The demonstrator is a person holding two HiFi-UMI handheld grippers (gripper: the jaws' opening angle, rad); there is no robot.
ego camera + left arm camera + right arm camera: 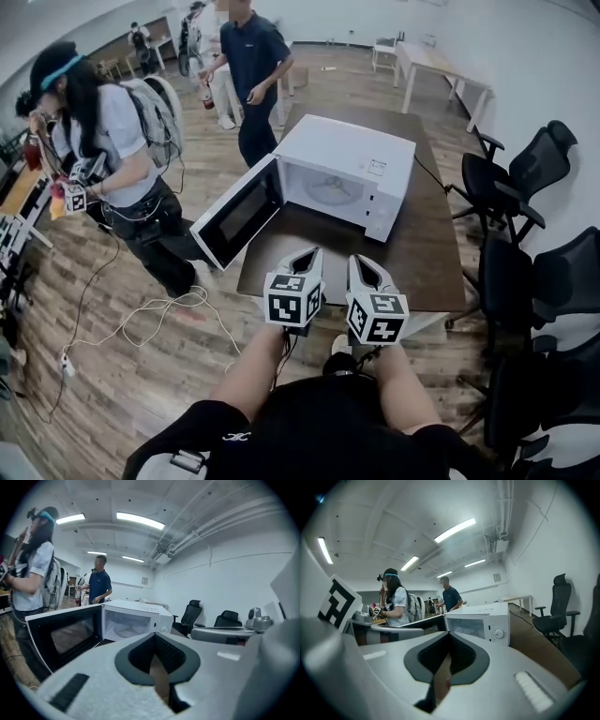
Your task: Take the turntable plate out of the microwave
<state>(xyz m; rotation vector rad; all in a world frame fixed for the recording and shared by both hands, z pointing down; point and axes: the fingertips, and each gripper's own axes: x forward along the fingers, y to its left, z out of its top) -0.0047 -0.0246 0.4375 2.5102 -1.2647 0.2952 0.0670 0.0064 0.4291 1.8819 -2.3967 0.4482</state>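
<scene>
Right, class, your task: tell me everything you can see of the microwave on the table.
The microwave is a white, boxy unit standing upright on a dark brown table. Its door, white-framed with a dark window, is swung wide open and seems to reach out past the table's edge. The white cavity holds a pale round turntable plate, lying flat. A control strip with a round knob sits beside the opening. Only the table touches it.

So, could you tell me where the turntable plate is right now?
The turntable plate lies inside the open microwave, upper centre of the head view, on the brown table, right of its swung-open door.
</scene>
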